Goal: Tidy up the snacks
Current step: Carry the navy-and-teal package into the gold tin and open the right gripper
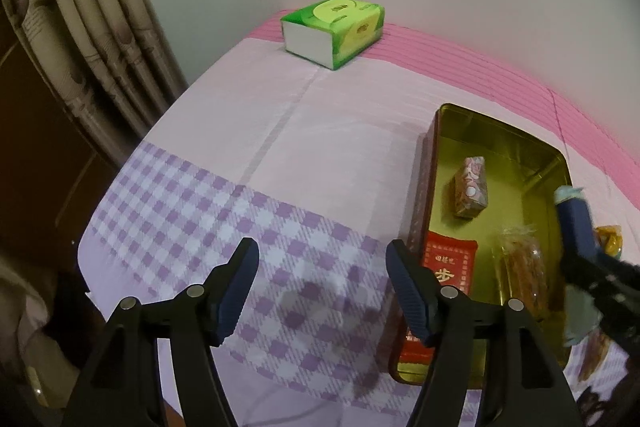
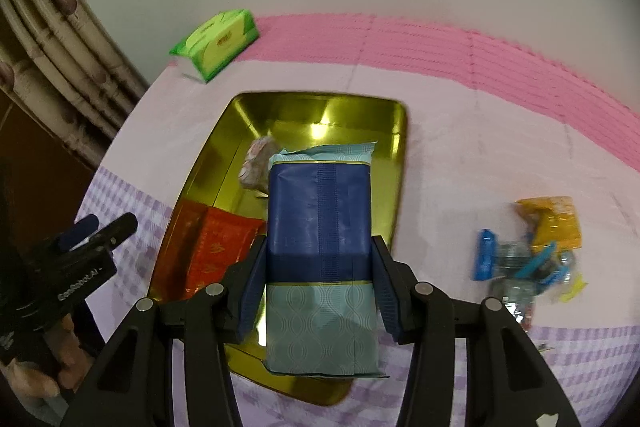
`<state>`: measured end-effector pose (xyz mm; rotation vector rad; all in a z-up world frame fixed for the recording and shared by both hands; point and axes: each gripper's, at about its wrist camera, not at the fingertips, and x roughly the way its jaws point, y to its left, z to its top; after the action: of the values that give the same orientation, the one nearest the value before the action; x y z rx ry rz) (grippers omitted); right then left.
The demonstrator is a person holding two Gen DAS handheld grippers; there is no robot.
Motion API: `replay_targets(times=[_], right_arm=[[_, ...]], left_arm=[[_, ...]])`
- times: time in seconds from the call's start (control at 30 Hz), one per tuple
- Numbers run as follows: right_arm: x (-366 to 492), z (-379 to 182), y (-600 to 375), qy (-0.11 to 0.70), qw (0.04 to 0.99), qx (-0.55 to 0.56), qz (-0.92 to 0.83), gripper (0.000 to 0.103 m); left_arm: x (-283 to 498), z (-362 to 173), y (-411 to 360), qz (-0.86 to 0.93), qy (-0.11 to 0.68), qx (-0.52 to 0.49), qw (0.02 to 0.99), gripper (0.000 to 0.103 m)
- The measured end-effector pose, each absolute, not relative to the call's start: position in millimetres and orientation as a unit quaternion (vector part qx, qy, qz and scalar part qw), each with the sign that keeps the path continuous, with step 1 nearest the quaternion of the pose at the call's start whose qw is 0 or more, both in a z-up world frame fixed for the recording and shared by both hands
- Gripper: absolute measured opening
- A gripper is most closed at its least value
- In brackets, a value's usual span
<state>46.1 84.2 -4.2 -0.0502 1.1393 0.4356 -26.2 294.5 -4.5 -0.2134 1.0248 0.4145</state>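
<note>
A gold tin (image 1: 448, 115) (image 2: 224, 143) lies open on the cloth-covered table. Inside it are a red packet (image 1: 452, 259) (image 2: 224, 243), a small pink wrapped snack (image 1: 471, 187) (image 2: 256, 163) and a clear bag of brown sticks (image 1: 524, 267). My right gripper (image 2: 320, 263) is shut on a blue and pale teal snack pack (image 2: 320, 211), held above the tin; that pack shows at the right edge (image 1: 574, 215) of the left wrist view. My left gripper (image 1: 322, 259) stands open over the purple checked cloth, left of the tin, with nothing between its fingers.
A green tissue pack (image 1: 334, 27) (image 2: 218, 41) sits at the far left by the wall. Loose snacks lie right of the tin: an orange bag (image 2: 554, 223) and blue-and-clear packets (image 2: 520, 263). A curtain (image 1: 100, 39) hangs at the left. A hand (image 2: 60, 355) holds the left gripper.
</note>
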Motion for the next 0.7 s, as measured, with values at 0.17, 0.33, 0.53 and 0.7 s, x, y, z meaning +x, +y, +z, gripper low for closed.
replay_targets(times=[0.17, 0.33, 0.53, 0.7], right_arm=[[48, -19, 99, 0.556, 0.805, -0.014, 0.205, 0.046], [48, -26, 117, 0.564, 0.799, -0.006, 0.209, 0.046], [48, -35, 134, 0.576, 0.790, 0.006, 0.208, 0.046], [44, -42, 145, 0.585, 0.782, 0.003, 0.216, 0.046]], left_arm=[[-28, -4, 303, 0.205, 0.485, -0.110, 0.843, 0.067], [-29, -2, 311, 0.217, 0.482, -0.115, 0.841, 0.067], [-31, -1, 318, 0.227, 0.481, -0.115, 0.839, 0.067], [-33, -2, 325, 0.234, 0.482, -0.121, 0.835, 0.068]])
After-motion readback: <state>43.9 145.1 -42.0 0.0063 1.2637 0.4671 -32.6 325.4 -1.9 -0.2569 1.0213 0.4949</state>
